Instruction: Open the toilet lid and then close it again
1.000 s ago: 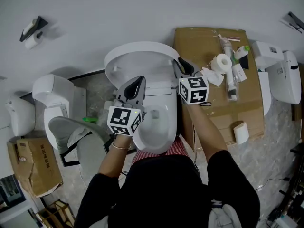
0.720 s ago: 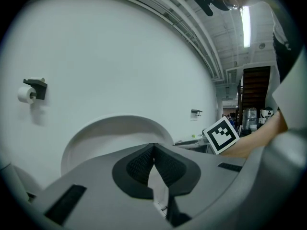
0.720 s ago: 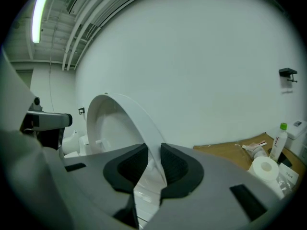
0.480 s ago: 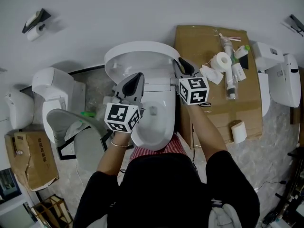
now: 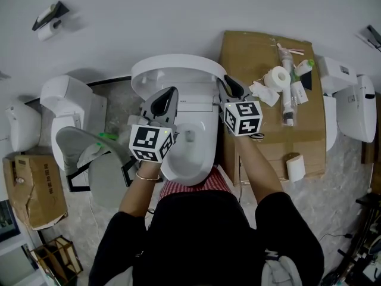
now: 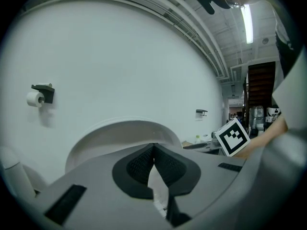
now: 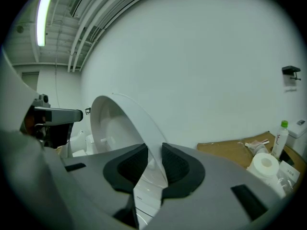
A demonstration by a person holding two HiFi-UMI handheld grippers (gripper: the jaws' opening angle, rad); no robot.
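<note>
1. Standing raised at the back of the bowl [image 5: 189, 159], the toilet lid [image 5: 178, 70] is open and close to the wall, its hollow underside facing the person.
2. The right gripper [image 5: 227, 84] is at the lid's right edge. In the right gripper view the thin white rim runs up between the two jaws of the right gripper [image 7: 153, 159], and the pads look pressed on either face, so it appears clamped on the lid [image 7: 120, 123].
3. The left gripper [image 5: 169, 94] hovers in front of the lid, over the bowl's left side. In its own view the jaws of the left gripper [image 6: 153, 150] meet at the tips with nothing between them.
4. The lid looks like rigid, glossy moulded plastic: light for its size, stiff, and probably slippery under the pads.
5. The curved rim, well up from its lower end, seems the best place to grip. The swing is easy there, but a slip could let the lid slam down.
6. A cardboard box [image 5: 262, 52] stands just beside the toilet on the right.
</note>
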